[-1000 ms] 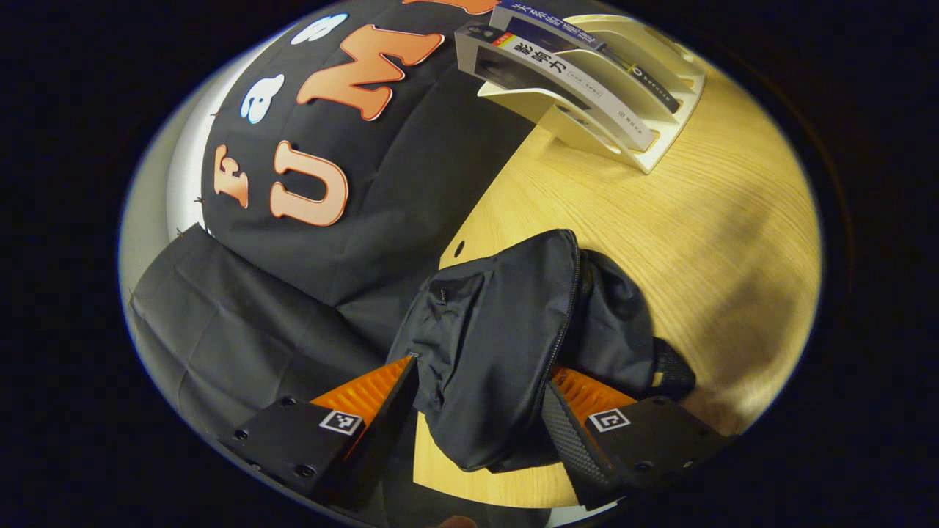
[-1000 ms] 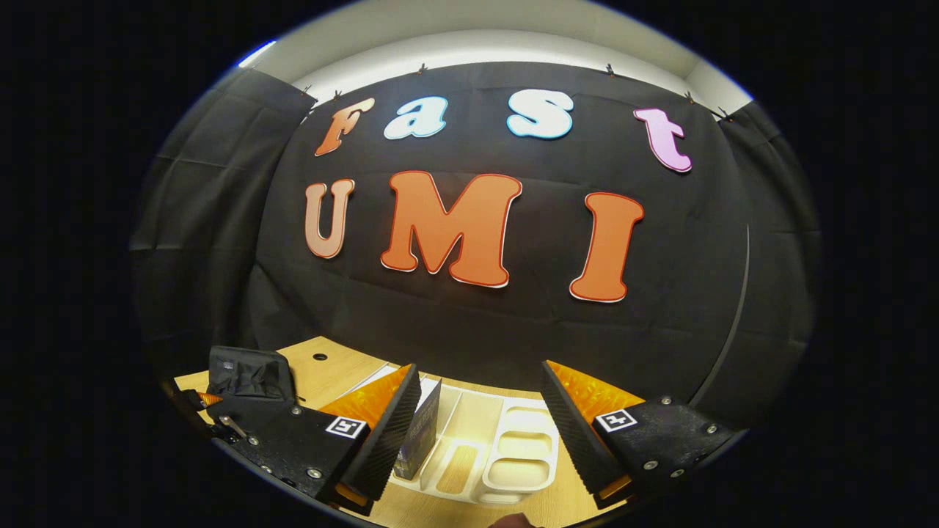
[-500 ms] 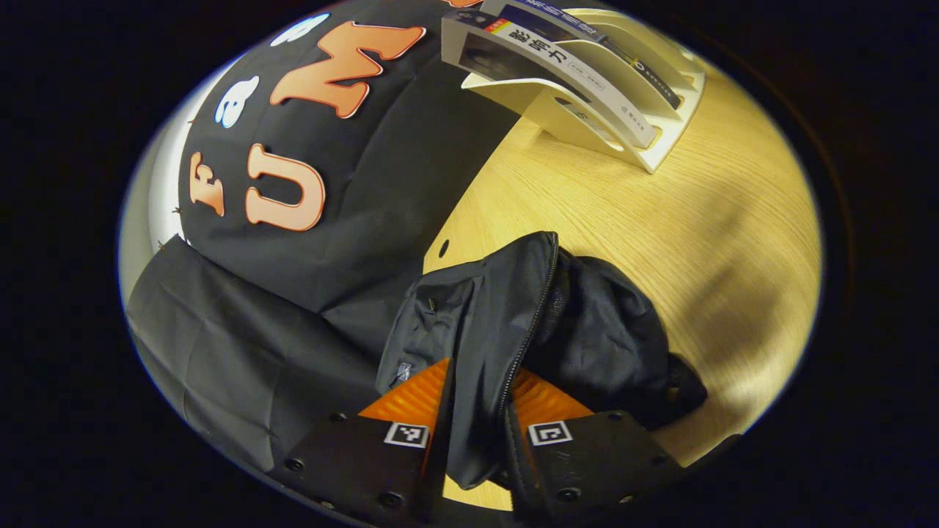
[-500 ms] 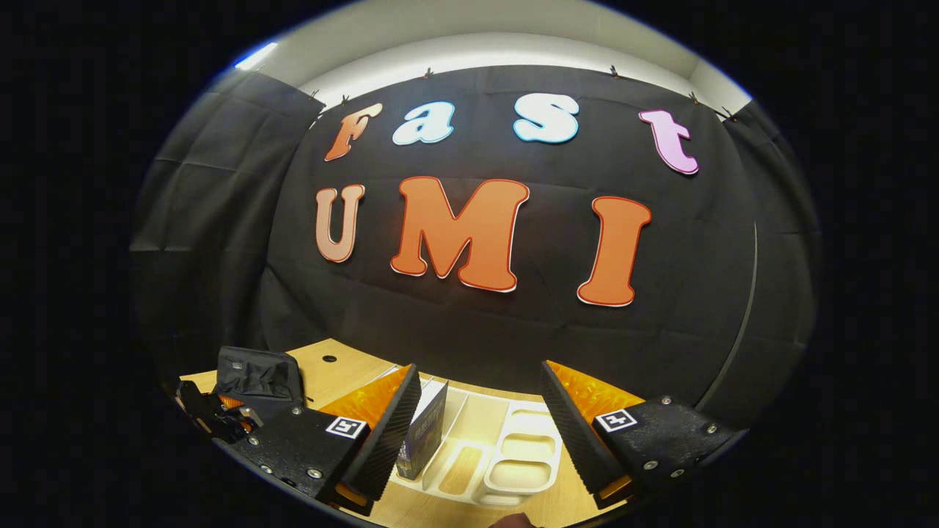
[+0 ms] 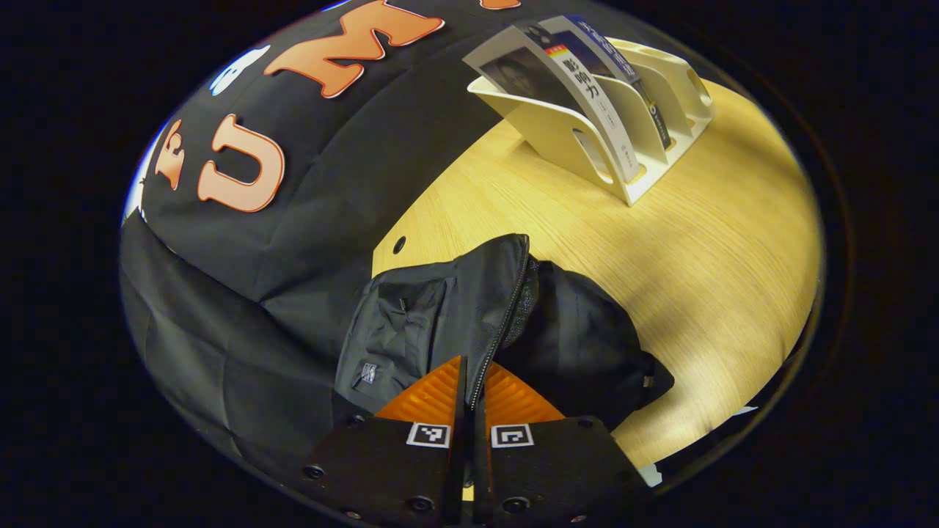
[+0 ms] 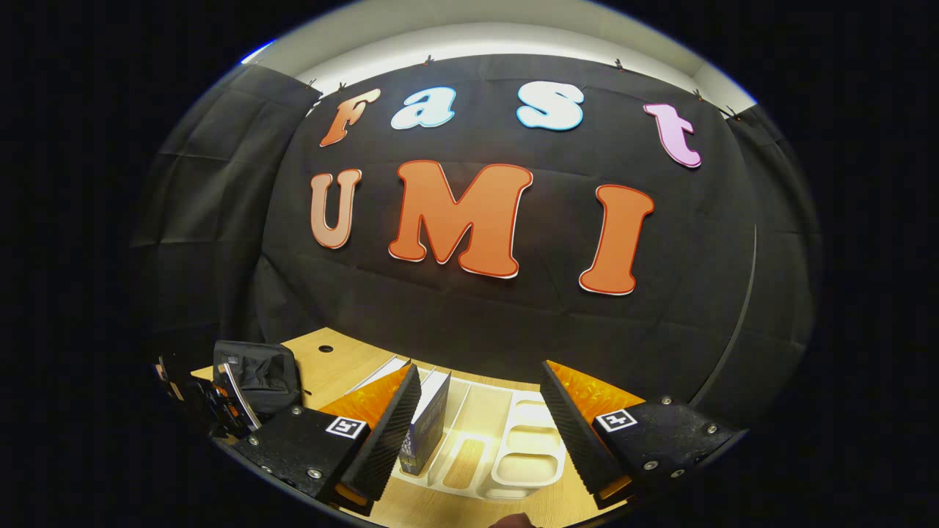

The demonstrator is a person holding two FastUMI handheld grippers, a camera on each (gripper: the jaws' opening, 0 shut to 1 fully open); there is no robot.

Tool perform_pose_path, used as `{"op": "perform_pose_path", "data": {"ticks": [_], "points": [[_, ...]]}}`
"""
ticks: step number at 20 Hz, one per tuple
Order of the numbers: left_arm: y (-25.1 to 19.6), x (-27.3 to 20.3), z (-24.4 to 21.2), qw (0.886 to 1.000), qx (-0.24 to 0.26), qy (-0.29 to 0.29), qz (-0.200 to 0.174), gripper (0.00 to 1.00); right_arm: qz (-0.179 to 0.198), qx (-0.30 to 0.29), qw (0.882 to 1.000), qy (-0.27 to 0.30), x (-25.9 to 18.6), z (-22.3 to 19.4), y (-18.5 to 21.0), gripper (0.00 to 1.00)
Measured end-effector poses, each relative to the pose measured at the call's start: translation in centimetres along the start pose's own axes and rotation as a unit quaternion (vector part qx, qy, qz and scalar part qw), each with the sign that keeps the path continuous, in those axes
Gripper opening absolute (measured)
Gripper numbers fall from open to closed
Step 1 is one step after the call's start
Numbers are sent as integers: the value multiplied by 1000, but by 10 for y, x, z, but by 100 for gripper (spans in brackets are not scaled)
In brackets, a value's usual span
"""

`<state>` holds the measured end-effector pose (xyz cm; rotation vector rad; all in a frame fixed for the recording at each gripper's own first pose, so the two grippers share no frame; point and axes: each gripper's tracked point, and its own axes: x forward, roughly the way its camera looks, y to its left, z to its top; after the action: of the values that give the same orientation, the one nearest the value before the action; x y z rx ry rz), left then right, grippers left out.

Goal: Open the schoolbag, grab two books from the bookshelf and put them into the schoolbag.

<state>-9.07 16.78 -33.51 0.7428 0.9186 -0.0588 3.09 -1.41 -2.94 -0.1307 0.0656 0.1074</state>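
In the left gripper view, at the bottom centre of the frame, we see the left gripper [image 5: 470,392] pinched tight on the zipper edge of the black schoolbag [image 5: 440,323], both fingers pressing the fabric with almost no gap between them. The schoolbag lies slumped on the wooden table [image 5: 704,249], taking up the lower middle of the frame, its zipper line running up from the fingertips. In the upper right of that frame stands the cream bookshelf [image 5: 557,128], with two books [image 5: 587,84] leaning in its left slots, well apart from the bag.

In the right gripper view, at the bottom centre, we see the right gripper [image 6: 480,403] spread wide and holding nothing, hanging above the bookshelf [image 6: 513,455], which sits low in the frame between the fingers. A dark-covered book [image 6: 425,425] stands in a slot just beside the finger on the frame's left; we cannot tell whether they touch. In the lower left of that frame, we see the schoolbag [image 6: 257,370] on the table [image 6: 345,363], with the other gripper [image 6: 224,403] at its near edge.
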Motion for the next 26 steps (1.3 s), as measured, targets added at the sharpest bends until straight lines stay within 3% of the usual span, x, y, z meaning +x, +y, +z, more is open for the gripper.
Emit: {"op": "perform_pose_path", "data": {"ticks": [5,13,20,26], "points": [[34,-13,10,997,-37,-22,-71,6,-12,-7,1000,26,16,5,27,98],[84,-30,29,985,-67,-46,-151,6,-11,-31,998,56,36,17,72,98],[107,-34,32,962,-102,-27,-253,7,5,-31,991,132,60,0,103,98],[127,-33,40,938,-115,-1,-326,6,14,-25,977,212,80,-23,120,99]]}}
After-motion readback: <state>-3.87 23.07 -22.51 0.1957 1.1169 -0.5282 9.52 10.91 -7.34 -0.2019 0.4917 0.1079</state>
